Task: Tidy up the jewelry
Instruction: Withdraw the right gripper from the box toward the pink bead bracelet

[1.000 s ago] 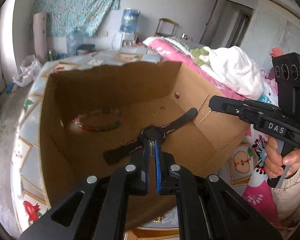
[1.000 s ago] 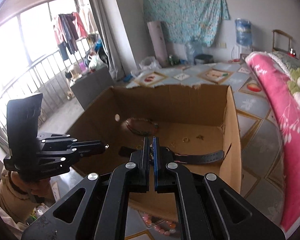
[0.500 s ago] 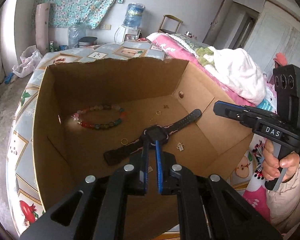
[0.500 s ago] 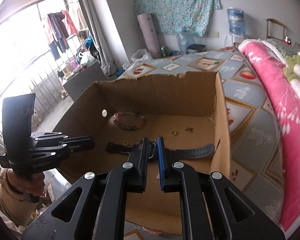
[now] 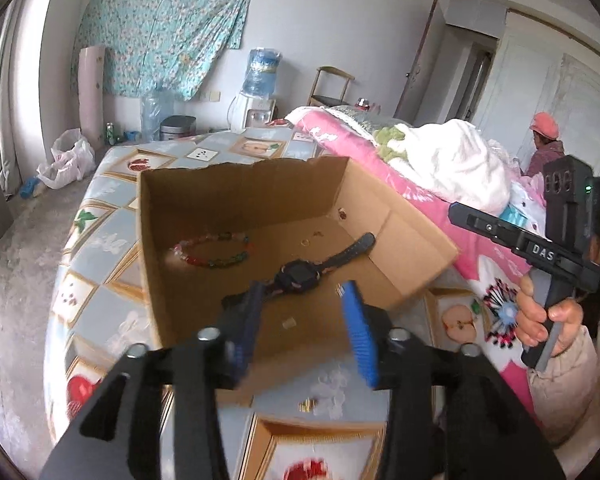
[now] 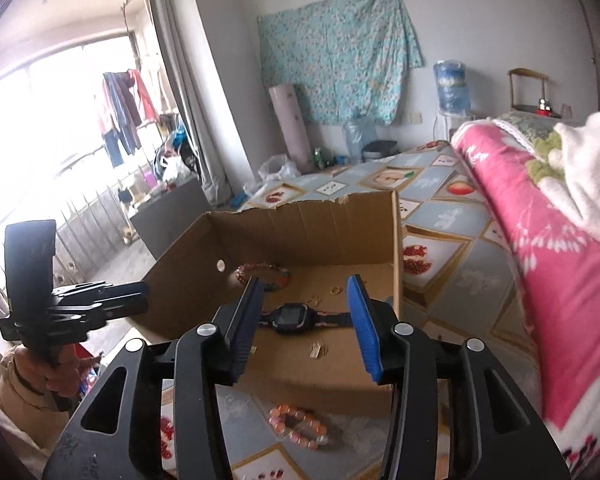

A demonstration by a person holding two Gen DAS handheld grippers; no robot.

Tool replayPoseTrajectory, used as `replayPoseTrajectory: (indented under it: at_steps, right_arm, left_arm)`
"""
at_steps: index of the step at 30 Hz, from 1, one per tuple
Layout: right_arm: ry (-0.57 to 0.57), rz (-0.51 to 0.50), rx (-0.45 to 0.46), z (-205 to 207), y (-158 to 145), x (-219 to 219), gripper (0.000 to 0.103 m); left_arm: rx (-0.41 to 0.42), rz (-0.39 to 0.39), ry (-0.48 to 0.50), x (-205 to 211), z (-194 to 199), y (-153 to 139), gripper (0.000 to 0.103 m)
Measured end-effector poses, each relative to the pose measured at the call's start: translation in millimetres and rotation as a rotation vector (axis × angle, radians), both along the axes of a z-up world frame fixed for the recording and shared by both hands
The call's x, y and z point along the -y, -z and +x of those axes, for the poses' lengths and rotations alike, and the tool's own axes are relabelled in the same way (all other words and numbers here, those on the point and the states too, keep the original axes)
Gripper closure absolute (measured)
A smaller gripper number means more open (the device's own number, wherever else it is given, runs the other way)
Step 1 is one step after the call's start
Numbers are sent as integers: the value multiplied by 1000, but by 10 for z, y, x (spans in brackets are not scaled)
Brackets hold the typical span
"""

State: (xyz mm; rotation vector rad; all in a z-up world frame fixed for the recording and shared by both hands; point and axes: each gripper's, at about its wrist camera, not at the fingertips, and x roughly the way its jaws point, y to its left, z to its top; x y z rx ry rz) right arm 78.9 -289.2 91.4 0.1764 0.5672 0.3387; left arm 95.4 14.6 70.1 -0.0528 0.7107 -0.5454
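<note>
now both jaws opening, empty: left hand-held gripper [image 5: 306, 304], right hand-held gripper [image 6: 306, 312]; watch [image 6: 290, 319] flat in cardboard box [image 6: 320, 216].

Both grippers, the left gripper [image 5: 300, 320] and the right gripper [image 6: 306, 320], have pulled back from the box [image 5: 172, 280]; their jaws, shut before, are opening, with nothing between them. The watch [image 6: 290, 318] now lies released inside.

In the cardboard box [image 6: 332, 220] a watch [image 6: 290, 319] lies before a bead bracelet [image 6: 266, 274]; another bracelet [image 6: 298, 426] lies outside.
</note>
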Motion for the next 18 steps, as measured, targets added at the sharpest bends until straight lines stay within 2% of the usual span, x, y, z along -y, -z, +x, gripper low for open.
replayPoseTrajectory:
  at_steps: [4, 7, 9, 11, 13, 16, 18]
  right_arm:
    - [38, -2, -64, -167, 128, 98, 58]
    - [61, -13, -110, -247, 265, 119, 57]
    - [67, -26, -156, -268, 412, 92, 55]
    - [70, -64, -202, -270, 579, -7, 53]
    - [75, -111, -226, -266, 694, -105, 44]
    - [81, -134, -282, -233, 852, -192, 40]
    - [90, -137, -322, -190, 926, -221, 40]
  left_arm:
    - [6, 7, -7, -152, -250, -74, 39]
    - [-31, 19, -16, -220, -375, -32, 29]
    - [-65, 61, -26, -193, -423, 59, 23]
    - [-103, 122, -65, -135, -440, 183, 20]
    - [-155, 185, -115, -63, -404, 337, 20]
    - [-268, 190, -167, -14, -293, 616, 20]
    - [-331, 225, -225, 24, -210, 795, 20]
